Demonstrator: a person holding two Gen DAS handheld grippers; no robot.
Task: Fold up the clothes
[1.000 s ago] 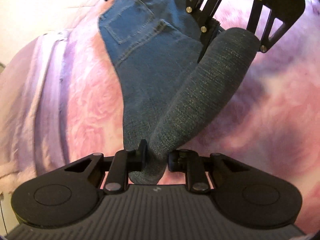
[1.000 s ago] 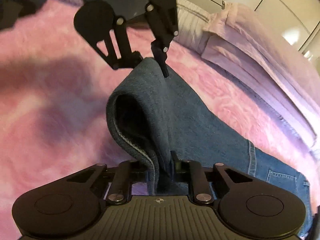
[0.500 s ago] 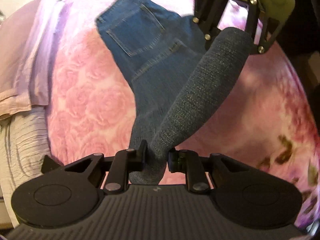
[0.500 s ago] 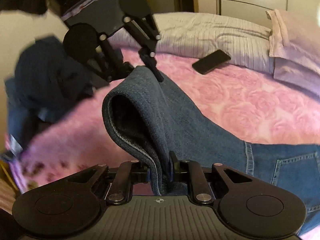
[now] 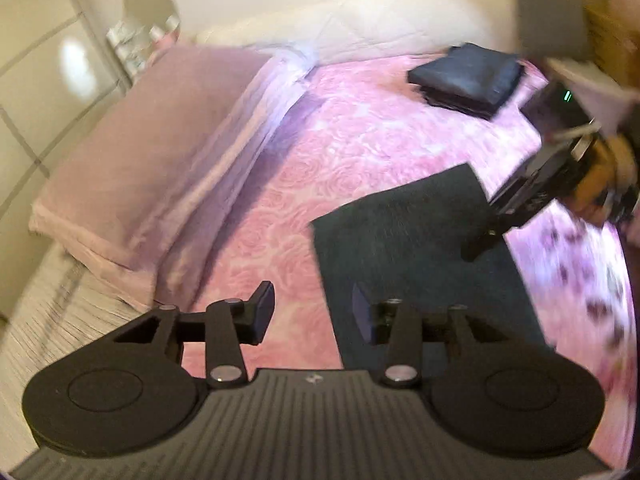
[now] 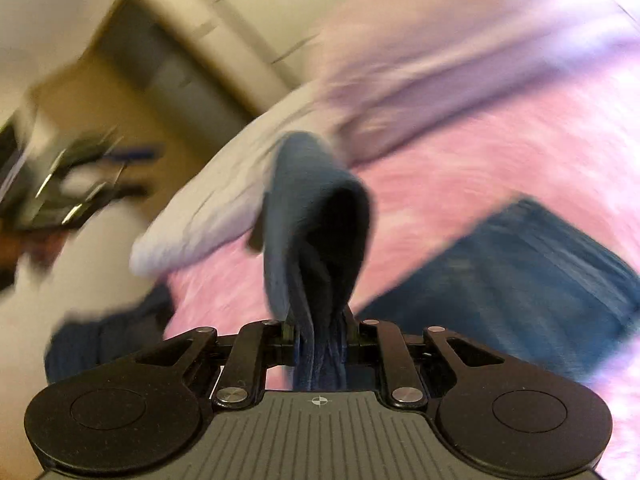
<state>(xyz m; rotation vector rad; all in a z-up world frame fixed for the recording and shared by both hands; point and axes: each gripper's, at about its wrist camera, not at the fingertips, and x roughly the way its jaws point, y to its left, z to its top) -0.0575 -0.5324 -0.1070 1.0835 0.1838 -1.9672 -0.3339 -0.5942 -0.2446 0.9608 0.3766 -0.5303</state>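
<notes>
The blue jeans stretch dark across the pink bedspread at the right of the left wrist view. My left gripper hangs above the bed with its jaws opening and only bedspread showing between them; the jeans' edge lies just under its right finger. My right gripper is shut on a bunched fold of the jeans, which loops up in front of it. More denim lies on the bed to its right. From the left wrist view, the right gripper, held by a hand, meets the jeans' far edge.
A stack of folded dark clothes lies near the cream headboard. A lilac pillow lies along the left, with a striped one beside it. Another dark blue garment sits at the bed's edge. The right wrist view is badly blurred.
My left gripper has let go of the jeans leg, opened and risen, now looking across the bed. My right gripper has kept its hold, swung sideways and rolled.
</notes>
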